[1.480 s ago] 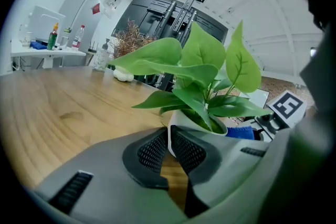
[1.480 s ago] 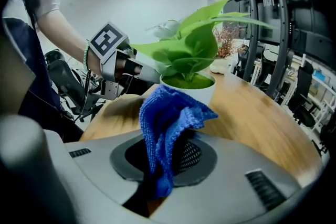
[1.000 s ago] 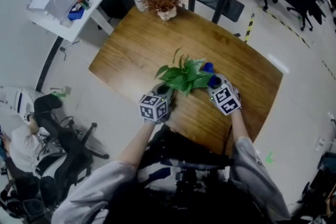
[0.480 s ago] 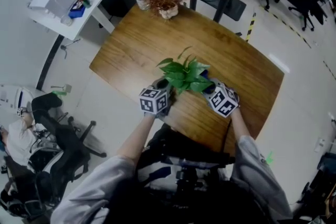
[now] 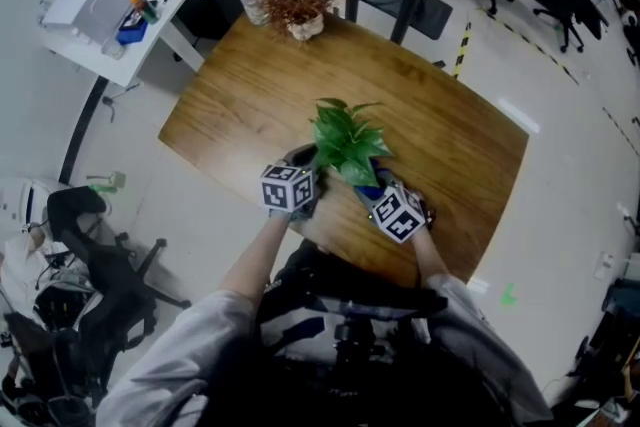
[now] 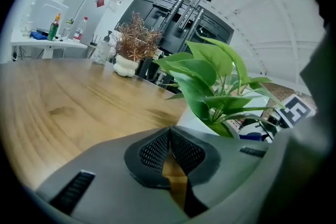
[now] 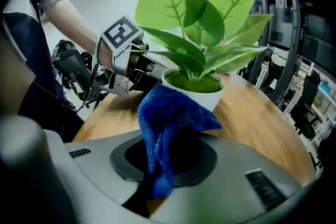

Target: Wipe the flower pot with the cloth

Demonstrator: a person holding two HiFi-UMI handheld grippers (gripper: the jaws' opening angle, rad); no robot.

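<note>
The wooden counter carried the white flower pot, which stood upright. The left tool, jaws together on nothing, sat just beside the pot. The right tool, clamped on the blue cloth, held it at the pot's wall, apparently touching. Hazard: the pot was ungripped, so wiping pressure could slide or tip it.

Grey sleeves, dark top with white patches.
</note>
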